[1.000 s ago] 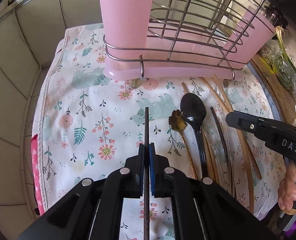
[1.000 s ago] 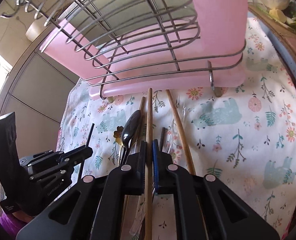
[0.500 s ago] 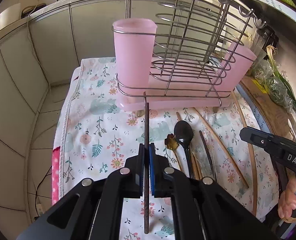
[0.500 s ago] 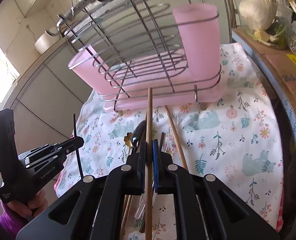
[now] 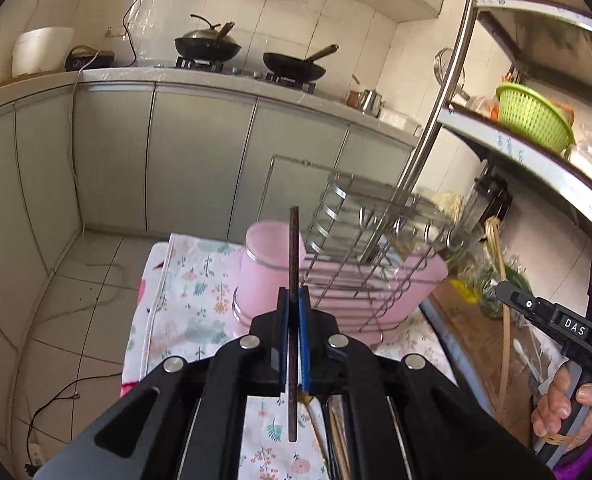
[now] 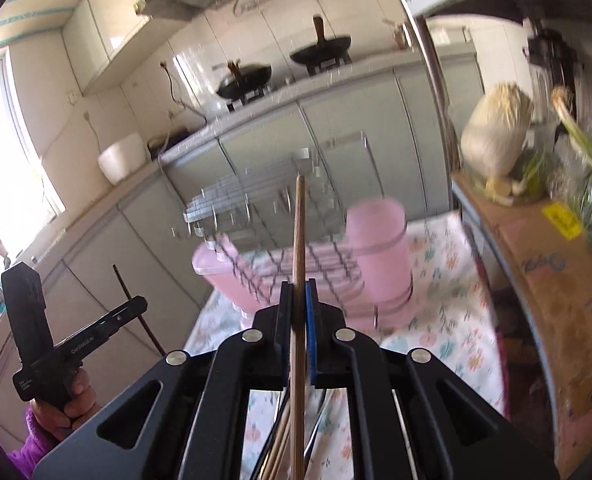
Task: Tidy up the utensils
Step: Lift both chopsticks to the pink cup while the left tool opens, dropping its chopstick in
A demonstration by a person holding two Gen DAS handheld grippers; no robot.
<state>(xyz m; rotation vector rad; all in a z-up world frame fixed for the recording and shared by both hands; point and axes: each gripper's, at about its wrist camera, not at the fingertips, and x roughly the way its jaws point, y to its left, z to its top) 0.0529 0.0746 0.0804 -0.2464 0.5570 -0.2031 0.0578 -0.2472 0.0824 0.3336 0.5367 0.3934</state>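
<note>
My left gripper (image 5: 294,300) is shut on a dark chopstick (image 5: 294,248) that points up and forward, raised above the table. My right gripper (image 6: 297,296) is shut on a light wooden chopstick (image 6: 299,232), also raised. Ahead stands a wire rack (image 5: 375,240) with a pink drip tray (image 5: 411,280) and a pink cup (image 5: 262,264) at one end; the cup also shows in the right wrist view (image 6: 379,248). Several loose utensils lie on the floral cloth (image 5: 192,292) below the grippers, mostly hidden by them. Each gripper shows in the other's view, right (image 5: 507,294), left (image 6: 136,304).
A cardboard box (image 6: 555,280) with greens and a jar stands right of the cloth. A metal shelf post (image 5: 435,128) rises behind the rack, with a green basket (image 5: 531,116) on the shelf. Grey cabinets and a stove with pans lie beyond.
Both grippers have lifted and tilted up with their chopsticks. The view has swung from the cloth and loose utensils to the rack top and the kitchen behind.
</note>
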